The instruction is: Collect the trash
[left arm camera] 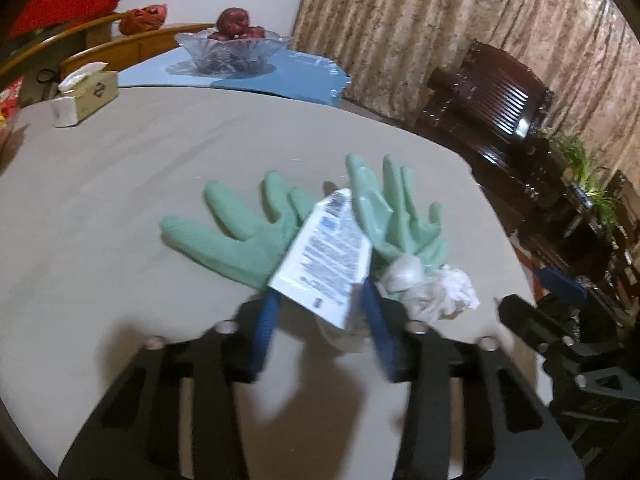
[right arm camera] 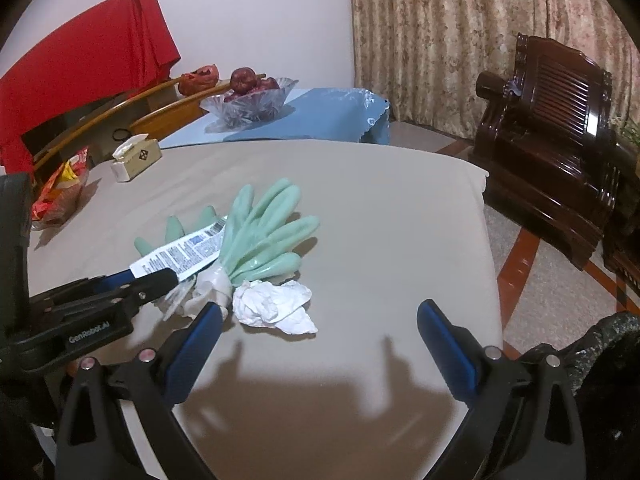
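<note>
Beige table [right arm camera: 360, 200]; left gripper [left arm camera: 320, 300] clamps wrapper [left arm camera: 326, 256]; right gripper [right arm camera: 320, 320] wide, empty, near edge.

Two green gloves [left arm camera: 224, 236] [right arm camera: 264, 236] lie mid-frame. One white tube [left arm camera: 328, 256], one crumpled tissue [right arm camera: 276, 308], one tissue box [right arm camera: 136, 158], one glass bowl [right arm camera: 248, 104] and one snack bag [right arm camera: 60, 192] are visible, plus two grippers.

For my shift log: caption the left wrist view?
Left gripper grips a white tube above green gloves.

glossy rubber gloves [right arm camera: 272, 236], crumpled paper tissue [right arm camera: 276, 306], matt cloth table [right arm camera: 380, 208].
</note>
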`<state>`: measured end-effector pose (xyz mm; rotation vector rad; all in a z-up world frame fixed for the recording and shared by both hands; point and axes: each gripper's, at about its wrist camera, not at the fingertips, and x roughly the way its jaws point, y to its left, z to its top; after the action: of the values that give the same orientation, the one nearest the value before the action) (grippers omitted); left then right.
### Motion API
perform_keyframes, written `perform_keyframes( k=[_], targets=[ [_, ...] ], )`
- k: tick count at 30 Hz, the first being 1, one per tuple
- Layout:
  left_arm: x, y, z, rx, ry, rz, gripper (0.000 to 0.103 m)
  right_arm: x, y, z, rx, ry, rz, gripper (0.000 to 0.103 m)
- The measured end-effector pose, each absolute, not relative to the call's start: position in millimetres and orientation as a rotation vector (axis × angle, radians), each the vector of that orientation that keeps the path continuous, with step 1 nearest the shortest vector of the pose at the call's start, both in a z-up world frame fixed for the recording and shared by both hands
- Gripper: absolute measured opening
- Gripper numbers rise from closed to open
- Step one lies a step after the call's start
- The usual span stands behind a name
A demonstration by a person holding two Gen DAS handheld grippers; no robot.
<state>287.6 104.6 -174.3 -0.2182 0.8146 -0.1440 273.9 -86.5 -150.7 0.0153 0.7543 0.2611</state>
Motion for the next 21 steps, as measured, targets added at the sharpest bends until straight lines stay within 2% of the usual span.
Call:
perform_keyframes(
  k=[3,6,14,21],
  targets=[
    [285.2,96.9,-170.9,-0.212,0.796,-0.167,0.014,273.9,-87.1,-150.0,0.014,0.756,0.261,0.095],
    [281.6,93.5,-168.2,-0.209,0.776,-0.166,0.006,273.8,-87.0,-149.8,0.013,0.755,0.26,0.095],
    [246.7,104.1,-154.5,-0.181,0.687,-0.059,0.005,273.3,-84.9,-148.1,0.014,0.753,0.269,0.095],
    [223.5,117.0,-170.4,-0.152,0.735,-0.018,0.007,269.6,-65.9,-154.1,-0.005,0.766,0.314,0.095]
  ],
)
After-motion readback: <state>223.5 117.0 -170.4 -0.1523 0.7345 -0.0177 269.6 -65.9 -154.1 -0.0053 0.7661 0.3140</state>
